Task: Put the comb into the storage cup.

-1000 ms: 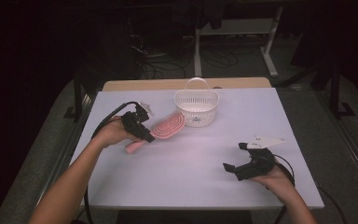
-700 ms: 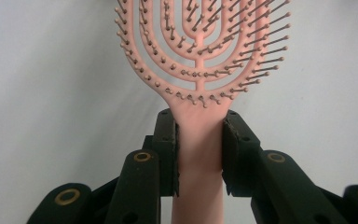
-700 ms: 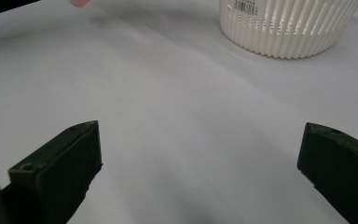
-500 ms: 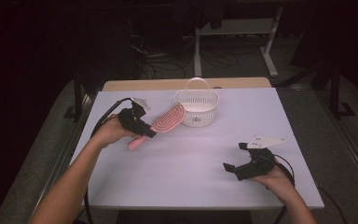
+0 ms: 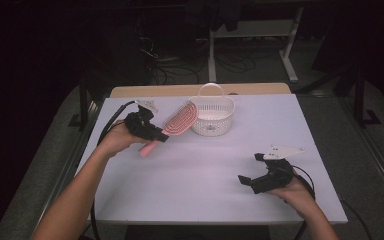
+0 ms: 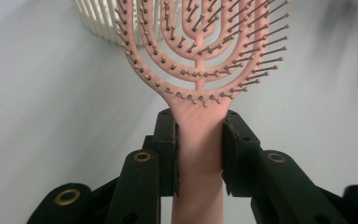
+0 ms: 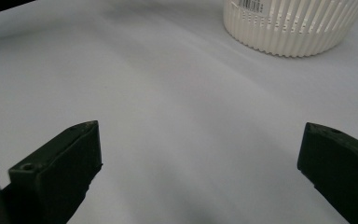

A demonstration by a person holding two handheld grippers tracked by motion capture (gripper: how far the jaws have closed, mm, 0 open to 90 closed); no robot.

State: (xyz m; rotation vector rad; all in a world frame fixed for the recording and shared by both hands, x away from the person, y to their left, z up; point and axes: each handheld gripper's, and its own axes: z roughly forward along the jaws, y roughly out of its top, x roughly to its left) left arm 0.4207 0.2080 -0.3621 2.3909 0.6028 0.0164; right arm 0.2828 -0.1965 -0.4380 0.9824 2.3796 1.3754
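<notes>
— Gripping the pink hairbrush [image 6: 200,70] by its handle, our left gripper [image 5: 154,133] has its jaws closed on it: in the left gripper view the pads [image 6: 168,154] press on both sides of the handle just below the head. So the pick-up looks done.

— Agreed. And where do we have the brush against the white basket [image 5: 211,116]?

— Lifted off the counter [image 5: 200,175], just to the left of the basket. The bristled head tilts up toward the basket's rim and reaches it or nearly so; we cannot tell whether they touch. The handle points down and away from the basket.

— Then what is left, as we judge it, is carrying the head over the rim and letting go inside. The basket looks empty from above.

— And our right gripper [image 5: 254,181]?

— Low over the counter, well in front of the basket and to its right. Its jaws stand wide apart with bare counter between them, holding nothing.
</notes>
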